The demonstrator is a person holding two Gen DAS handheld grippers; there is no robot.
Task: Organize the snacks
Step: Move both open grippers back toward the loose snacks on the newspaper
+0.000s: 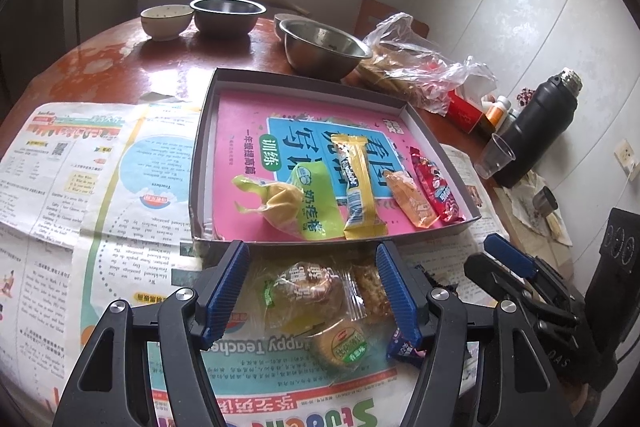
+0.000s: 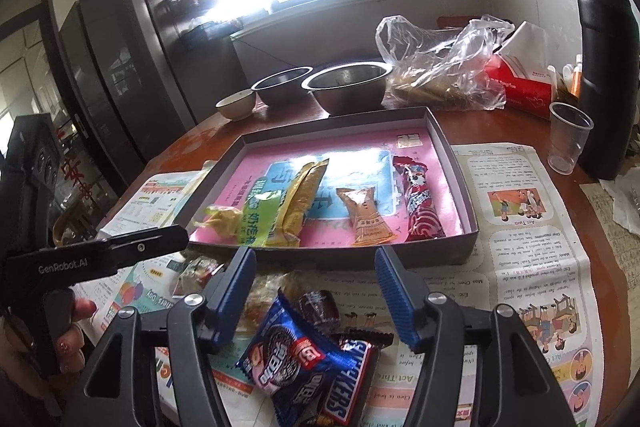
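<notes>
Snacks loose, right tool open, empty

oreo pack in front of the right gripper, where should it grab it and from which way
Take the oreo pack across its puffy middle, coming down from above with one finger on each long side. It lies flat and slanted on the newspaper, overlapping the snickers, so turn the right gripper to match the slant. The crimped ends are thin and would likely slip. The jaws stand open, nothing between them.
</notes>
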